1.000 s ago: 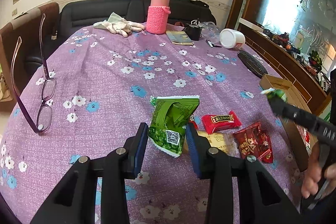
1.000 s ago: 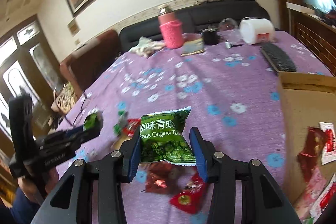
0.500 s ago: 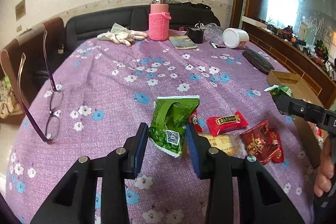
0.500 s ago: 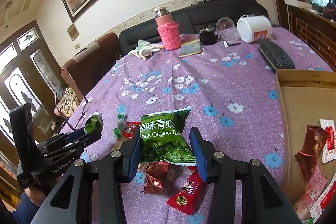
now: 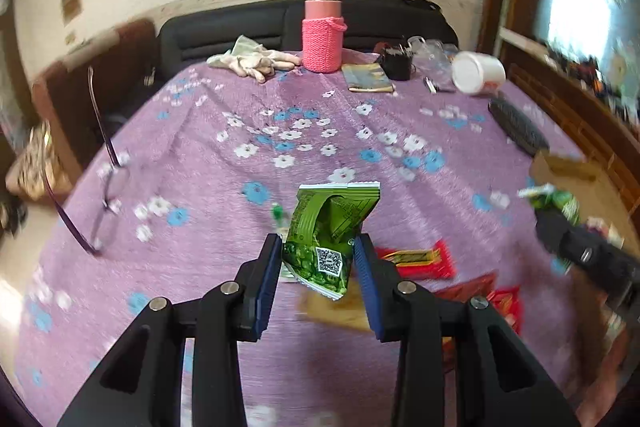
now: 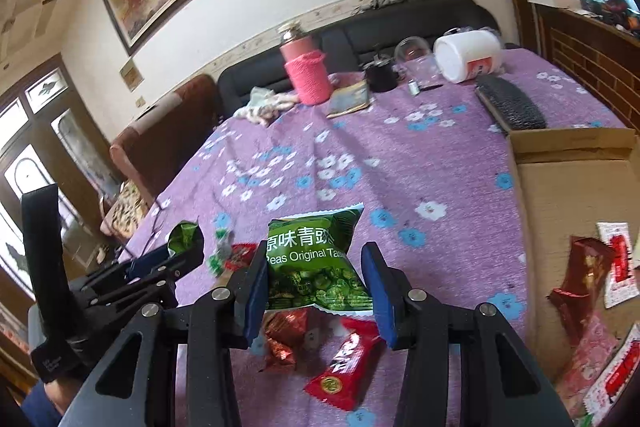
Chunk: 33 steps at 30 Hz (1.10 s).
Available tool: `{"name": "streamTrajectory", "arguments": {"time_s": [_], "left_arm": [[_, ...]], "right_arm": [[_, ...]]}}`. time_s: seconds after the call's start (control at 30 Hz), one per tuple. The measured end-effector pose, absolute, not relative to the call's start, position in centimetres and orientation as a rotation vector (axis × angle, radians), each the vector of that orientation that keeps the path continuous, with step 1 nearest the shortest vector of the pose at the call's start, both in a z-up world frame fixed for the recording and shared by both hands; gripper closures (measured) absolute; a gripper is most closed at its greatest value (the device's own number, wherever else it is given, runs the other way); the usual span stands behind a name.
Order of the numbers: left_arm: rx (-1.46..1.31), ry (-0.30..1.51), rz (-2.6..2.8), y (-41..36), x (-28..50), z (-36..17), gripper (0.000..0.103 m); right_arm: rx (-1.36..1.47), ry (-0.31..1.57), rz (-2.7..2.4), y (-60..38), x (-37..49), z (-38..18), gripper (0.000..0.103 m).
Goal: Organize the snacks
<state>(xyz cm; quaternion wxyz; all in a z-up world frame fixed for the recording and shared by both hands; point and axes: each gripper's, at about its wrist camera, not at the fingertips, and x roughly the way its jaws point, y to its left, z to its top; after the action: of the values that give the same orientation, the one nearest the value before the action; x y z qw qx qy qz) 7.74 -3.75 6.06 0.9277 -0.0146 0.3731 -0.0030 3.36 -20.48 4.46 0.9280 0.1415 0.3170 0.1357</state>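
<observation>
- Two grippers, each clamping one packet above the tabletop (image 5: 224,187).
- Left gripper (image 5: 316,259): jaws closed on crumpled green packet (image 5: 332,227).
- Right gripper (image 6: 316,283): jaws closed on green peas packet (image 6: 316,259); cardboard box (image 6: 576,187) at right.

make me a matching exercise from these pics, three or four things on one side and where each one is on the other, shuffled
Things:
1. green pea bag
2. pink bottle
3. glasses
4. cardboard box

Places:
A. at the table's right edge, with red packets inside
B. near the table's left edge, one arm sticking up
C. upright at the far end of the table, beside the gloves
D. held between the right tongs

Pairs: 1-D, 2-C, 3-B, 4-A
</observation>
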Motion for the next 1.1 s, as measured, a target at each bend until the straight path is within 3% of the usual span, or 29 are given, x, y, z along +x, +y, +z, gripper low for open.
{"name": "streamTrajectory", "arguments": {"time_s": [0.37,1.1], "left_arm": [[-0.072,0.734,0.043,-3.5,7.8,3.9,0.067],[0.023,0.621,-0.005,-5.6,5.8,5.8,0.066]], "right_arm": [[0.241,0.679,0.26,-19.5,3.5,3.7,0.054],[0.242,0.666,0.276,-19.2,3.0,3.9,0.054]]}}
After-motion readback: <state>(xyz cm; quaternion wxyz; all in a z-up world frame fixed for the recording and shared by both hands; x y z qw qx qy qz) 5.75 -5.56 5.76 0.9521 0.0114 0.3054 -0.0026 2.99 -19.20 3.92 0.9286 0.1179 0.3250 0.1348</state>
